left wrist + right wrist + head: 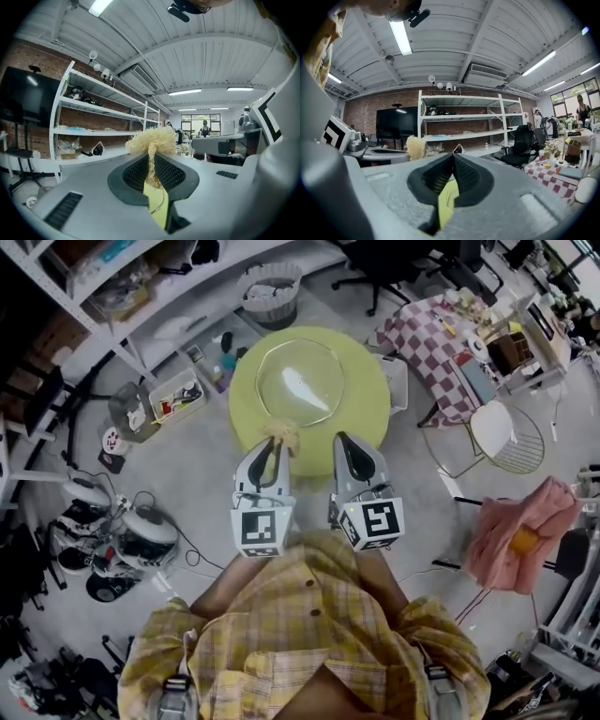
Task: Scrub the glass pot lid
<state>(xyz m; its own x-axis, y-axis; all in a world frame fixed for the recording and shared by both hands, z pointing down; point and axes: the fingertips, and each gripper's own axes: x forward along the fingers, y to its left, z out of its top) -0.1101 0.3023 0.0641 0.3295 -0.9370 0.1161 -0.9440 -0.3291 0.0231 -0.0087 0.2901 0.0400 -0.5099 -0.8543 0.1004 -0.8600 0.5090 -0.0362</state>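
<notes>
Basket [272,307] beyond lid [300,381] holds cloth, perhaps.

Clear glass pot lid [300,382], round, lying flat on the yellow-green table [364,423]. Pale straw-coloured fibrous scrubber [284,434] [152,140], tufted at its top, pinched between the jaws of the left gripper [274,444] [151,158], just beside the lid's near rim.

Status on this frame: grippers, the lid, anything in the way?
Left gripper shut on straw-coloured scrubber. Right gripper shut, empty. Glass pot lid flat on green table, untouched. Path to it clear.
</notes>
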